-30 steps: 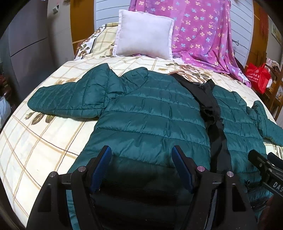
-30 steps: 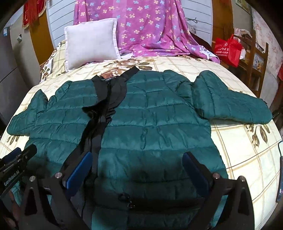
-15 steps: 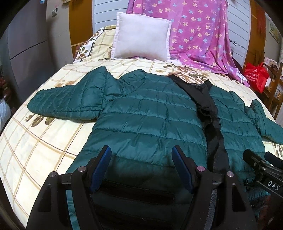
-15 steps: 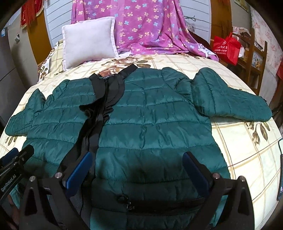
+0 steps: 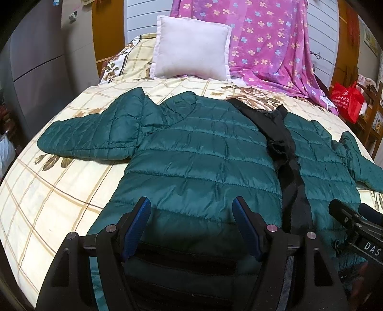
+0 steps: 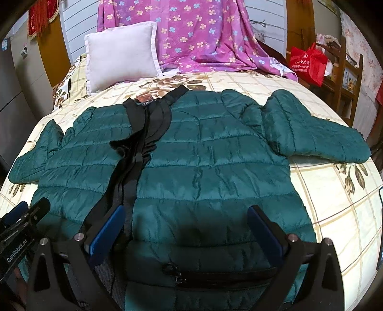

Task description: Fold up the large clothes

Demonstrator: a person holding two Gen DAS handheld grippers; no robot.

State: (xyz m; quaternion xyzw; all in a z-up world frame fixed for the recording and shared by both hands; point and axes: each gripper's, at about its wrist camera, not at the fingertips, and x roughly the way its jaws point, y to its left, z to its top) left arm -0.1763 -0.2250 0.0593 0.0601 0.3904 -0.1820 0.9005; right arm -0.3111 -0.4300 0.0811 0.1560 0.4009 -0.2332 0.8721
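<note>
left wrist: jacket (image 5: 203, 162) lies flat on bed (image 5: 59, 191), its hem hidden under the left gripper (image 5: 191, 224), jaws wide apart, holding nothing; pillow (image 5: 191, 47) at 12 | right wrist: right gripper (image 6: 186, 229) spread wide, empty, over the hem; red bag (image 6: 308, 63) at 2, contents unseen

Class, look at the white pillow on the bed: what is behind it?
Behind the pillow are the white slatted wall and, at one side, a purple floral sheet. What is directly behind the pillow is hidden.
</note>
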